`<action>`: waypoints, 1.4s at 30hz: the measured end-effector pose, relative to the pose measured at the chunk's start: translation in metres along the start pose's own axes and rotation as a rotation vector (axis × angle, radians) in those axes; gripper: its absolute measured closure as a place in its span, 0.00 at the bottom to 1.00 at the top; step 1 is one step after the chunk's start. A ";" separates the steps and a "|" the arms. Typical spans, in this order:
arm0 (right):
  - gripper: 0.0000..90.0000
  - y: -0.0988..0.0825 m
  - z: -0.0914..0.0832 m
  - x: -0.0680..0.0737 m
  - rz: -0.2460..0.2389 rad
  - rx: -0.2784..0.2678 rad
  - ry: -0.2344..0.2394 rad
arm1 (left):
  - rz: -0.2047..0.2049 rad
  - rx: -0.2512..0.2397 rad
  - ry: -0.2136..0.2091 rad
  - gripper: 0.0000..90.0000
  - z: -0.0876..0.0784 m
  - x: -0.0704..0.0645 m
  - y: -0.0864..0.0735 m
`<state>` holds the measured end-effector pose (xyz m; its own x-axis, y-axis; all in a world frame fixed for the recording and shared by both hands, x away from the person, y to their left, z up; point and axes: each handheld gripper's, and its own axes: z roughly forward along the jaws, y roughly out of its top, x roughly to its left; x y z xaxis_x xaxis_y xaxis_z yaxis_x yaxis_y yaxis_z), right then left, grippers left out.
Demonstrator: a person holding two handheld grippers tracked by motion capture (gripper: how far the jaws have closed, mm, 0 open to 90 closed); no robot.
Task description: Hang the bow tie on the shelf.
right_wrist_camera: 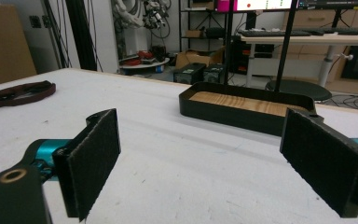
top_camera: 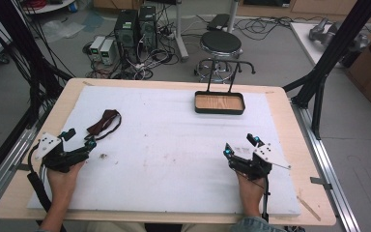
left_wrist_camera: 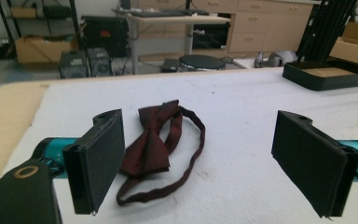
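Just starting: both jaws wide, holding nothing. Left hand-held gripper [top_camera: 79,140] near bow tie [left_wrist_camera: 154,144]; right hand-held gripper [top_camera: 241,145] waiting. Next, probably: pinch tie, carry to tray [top_camera: 220,110].

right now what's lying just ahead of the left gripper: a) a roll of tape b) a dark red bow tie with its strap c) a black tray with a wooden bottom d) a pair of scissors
b: the dark red bow tie lies on the white mat just beyond the open left gripper, strap looped beside it.
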<state>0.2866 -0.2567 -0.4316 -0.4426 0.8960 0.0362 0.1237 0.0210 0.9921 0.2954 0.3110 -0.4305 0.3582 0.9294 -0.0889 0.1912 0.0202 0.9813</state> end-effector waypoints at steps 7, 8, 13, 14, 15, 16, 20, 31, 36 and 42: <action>0.12 0.001 -0.002 -0.001 0.035 -0.024 0.016 | -0.038 -0.043 -0.030 0.20 -0.005 0.002 0.003; 0.12 0.001 -0.003 -0.001 0.039 -0.030 0.023 | -0.032 -0.045 -0.027 0.20 -0.006 0.002 0.003; 0.12 0.001 -0.001 0.001 0.038 -0.031 0.046 | -0.034 -0.060 -0.031 0.20 -0.008 0.003 0.002; 0.12 0.001 -0.001 0.002 0.036 -0.028 0.051 | -0.034 -0.060 -0.031 0.20 -0.008 0.003 0.002; 0.12 0.001 -0.001 0.002 0.036 -0.028 0.051 | -0.030 -0.054 -0.023 0.20 -0.008 0.003 0.002; 0.12 0.001 0.000 0.003 0.038 -0.020 0.054 | -0.030 -0.054 -0.020 0.20 -0.007 0.002 0.002; 0.12 0.001 0.000 0.004 0.027 -0.018 0.051 | -0.022 -0.052 -0.021 0.19 -0.006 0.001 0.002; 0.12 0.000 0.001 0.003 0.007 -0.006 0.023 | 0.018 -0.028 -0.005 0.19 -0.004 0.000 0.001; 0.12 0.000 0.001 0.004 0.004 -0.001 0.022 | -0.005 -0.036 -0.001 0.19 -0.005 0.002 0.003; 0.12 0.000 0.001 0.004 0.001 0.001 0.020 | -0.061 -0.014 -0.043 0.19 0.003 0.009 0.013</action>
<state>0.2857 -0.2529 -0.4315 -0.4601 0.8870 0.0395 0.1254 0.0209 0.9919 0.3036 0.3186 -0.4186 0.3848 0.9098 -0.1558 0.2011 0.0821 0.9761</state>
